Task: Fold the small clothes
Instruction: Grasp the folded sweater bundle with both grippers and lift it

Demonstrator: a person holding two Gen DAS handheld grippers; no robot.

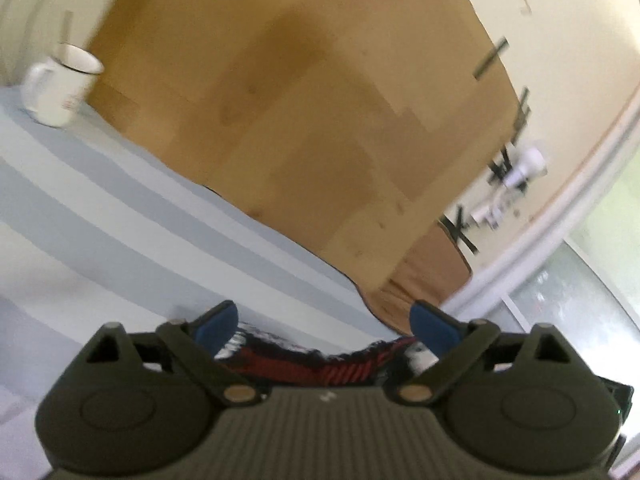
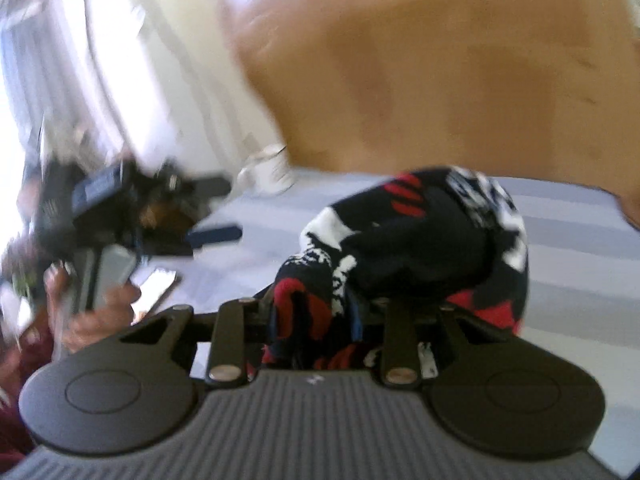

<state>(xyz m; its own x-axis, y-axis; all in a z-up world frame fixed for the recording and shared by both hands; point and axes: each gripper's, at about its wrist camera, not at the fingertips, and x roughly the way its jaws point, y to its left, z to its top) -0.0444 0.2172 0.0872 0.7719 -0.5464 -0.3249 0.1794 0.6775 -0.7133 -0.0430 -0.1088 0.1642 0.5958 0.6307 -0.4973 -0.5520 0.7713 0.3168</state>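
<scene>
A small knitted garment (image 2: 420, 240), black with red and white patterns, is bunched up over a blue-and-white striped cloth (image 2: 580, 248). My right gripper (image 2: 316, 312) is shut on a fold of it, and the rest hangs in a hump in front of the fingers. In the left wrist view my left gripper (image 1: 324, 316) stands open, its blue pads (image 1: 218, 326) wide apart and touching nothing. A strip of the same garment (image 1: 312, 360) shows low between its finger bases. The right wrist view shows the left gripper (image 2: 234, 208) at the left, held by a hand (image 2: 96, 312).
The striped cloth (image 1: 120, 232) covers part of a wooden table (image 1: 320, 100). A white mug (image 1: 60, 84) stands at the cloth's far edge; the mug (image 2: 268, 172) also shows in the right wrist view. A flat shiny phone-like object (image 2: 156, 284) lies near the hand.
</scene>
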